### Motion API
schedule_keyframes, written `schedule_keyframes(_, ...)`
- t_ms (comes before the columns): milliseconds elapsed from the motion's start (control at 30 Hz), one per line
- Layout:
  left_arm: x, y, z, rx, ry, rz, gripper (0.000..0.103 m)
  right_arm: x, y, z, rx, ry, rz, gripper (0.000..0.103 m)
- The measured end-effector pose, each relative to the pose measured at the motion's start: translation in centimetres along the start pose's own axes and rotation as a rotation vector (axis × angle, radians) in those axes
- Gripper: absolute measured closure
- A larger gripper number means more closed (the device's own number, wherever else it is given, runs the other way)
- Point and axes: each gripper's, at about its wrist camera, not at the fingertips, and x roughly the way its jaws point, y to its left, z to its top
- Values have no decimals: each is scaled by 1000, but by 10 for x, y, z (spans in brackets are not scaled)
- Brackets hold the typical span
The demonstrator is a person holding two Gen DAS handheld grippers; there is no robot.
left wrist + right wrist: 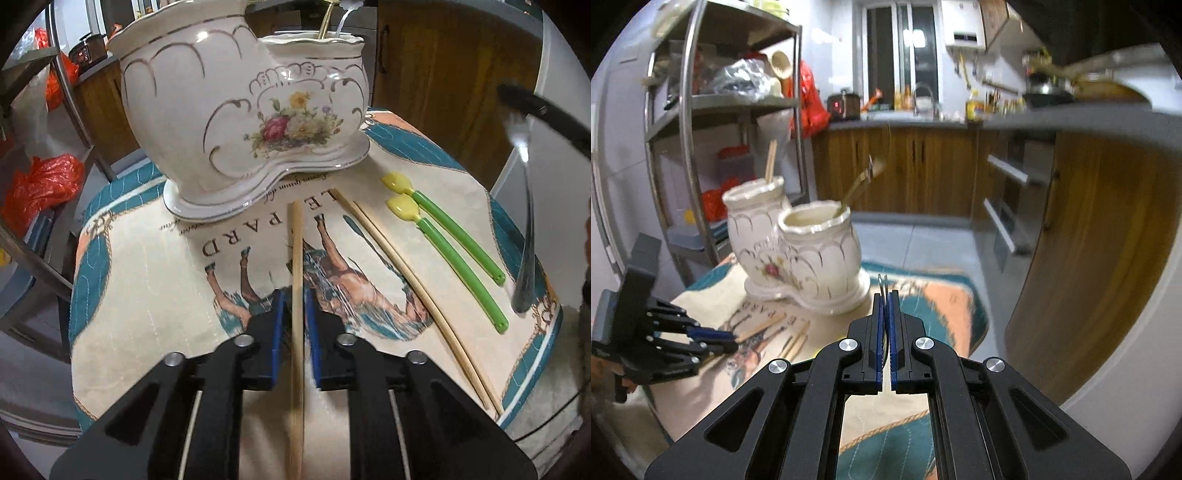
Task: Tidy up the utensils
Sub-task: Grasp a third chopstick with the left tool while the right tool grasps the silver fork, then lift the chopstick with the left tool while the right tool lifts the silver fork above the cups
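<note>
Nearest my lens, low in the left wrist view, my left gripper has its blue pads slightly apart around a pale wooden chopstick lying on the printed cloth; I cannot tell whether they touch it. In the upper middle of the frame stands the glossy two-pot ceramic holder, floral with gilt scrolls, holding a chopstick pair and a gold-toned utensil. My right gripper is clamped on a thin metal spoon at the right edge, beside two green-and-yellow spoons.
</note>
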Motion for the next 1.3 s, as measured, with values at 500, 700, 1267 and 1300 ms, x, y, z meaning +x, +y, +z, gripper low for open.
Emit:
schedule_keyframes(500, -37, -7, -17, 113, -238, -6, 99, -43, 21, 25, -48, -188, -54, 99)
schedule_keyframes(700, -84, 13, -12, 51, -461, -34, 99, -47, 27, 50, -39, -245, -65, 99)
schedule_keyframes(1267, -137, 98, 113, -208, -837, -151, 99, -9, 32, 131, -7, -439, -170, 99)
schedule_keyframes(1300, -133, 100, 120, -225, -846, -145, 99, -8, 31, 132, -6, -446, -182, 99)
